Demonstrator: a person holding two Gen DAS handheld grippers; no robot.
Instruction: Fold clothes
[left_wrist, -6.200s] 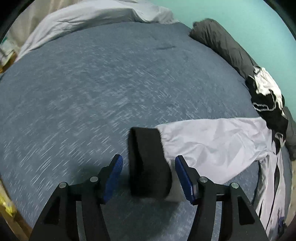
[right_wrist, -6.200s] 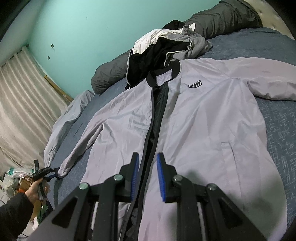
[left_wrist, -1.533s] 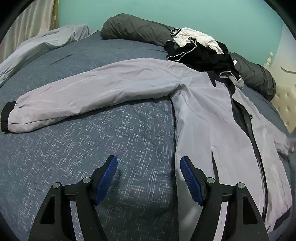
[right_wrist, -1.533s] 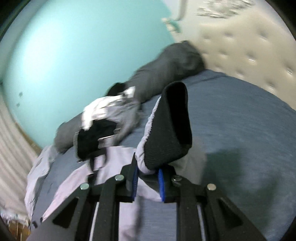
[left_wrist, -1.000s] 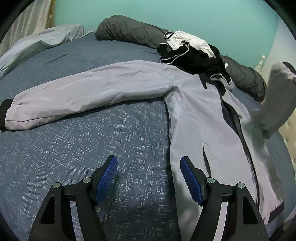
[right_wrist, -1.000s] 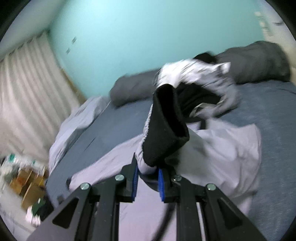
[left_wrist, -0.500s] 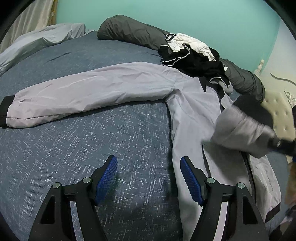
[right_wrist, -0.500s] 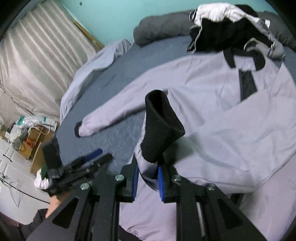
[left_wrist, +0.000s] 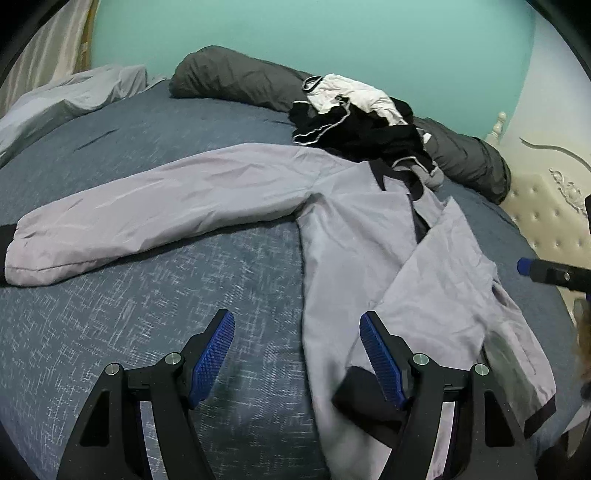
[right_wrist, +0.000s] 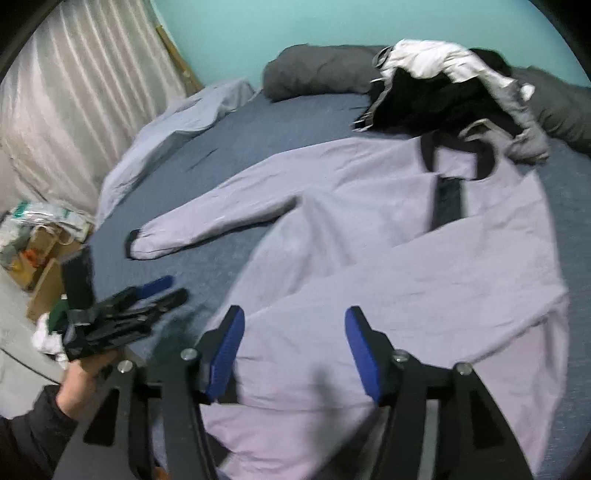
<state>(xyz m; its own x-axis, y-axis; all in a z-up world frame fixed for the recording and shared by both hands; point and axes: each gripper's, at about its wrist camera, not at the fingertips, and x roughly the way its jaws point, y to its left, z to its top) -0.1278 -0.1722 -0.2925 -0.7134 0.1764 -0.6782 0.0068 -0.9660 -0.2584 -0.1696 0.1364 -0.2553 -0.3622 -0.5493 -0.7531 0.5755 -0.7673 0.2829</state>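
Nearest, the right tool (right_wrist: 293, 350) is opening over the folded-in sleeve (right_wrist: 406, 295), nothing gripped. The left tool (left_wrist: 297, 356) hangs wide and empty above the bed (left_wrist: 147, 295). The grey jacket (left_wrist: 351, 229) lies flat, thin, limp and probably slippery. Its far sleeve (left_wrist: 147, 214) remains spread; take that by the black cuff (firmer knit).

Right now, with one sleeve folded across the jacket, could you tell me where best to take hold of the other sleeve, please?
Probably at the black cuff ending the outstretched sleeve. It lies flat on the bed, clear of the jacket body, so come in low from the cuff's open end with the left hand-held gripper, which is open and nearest.
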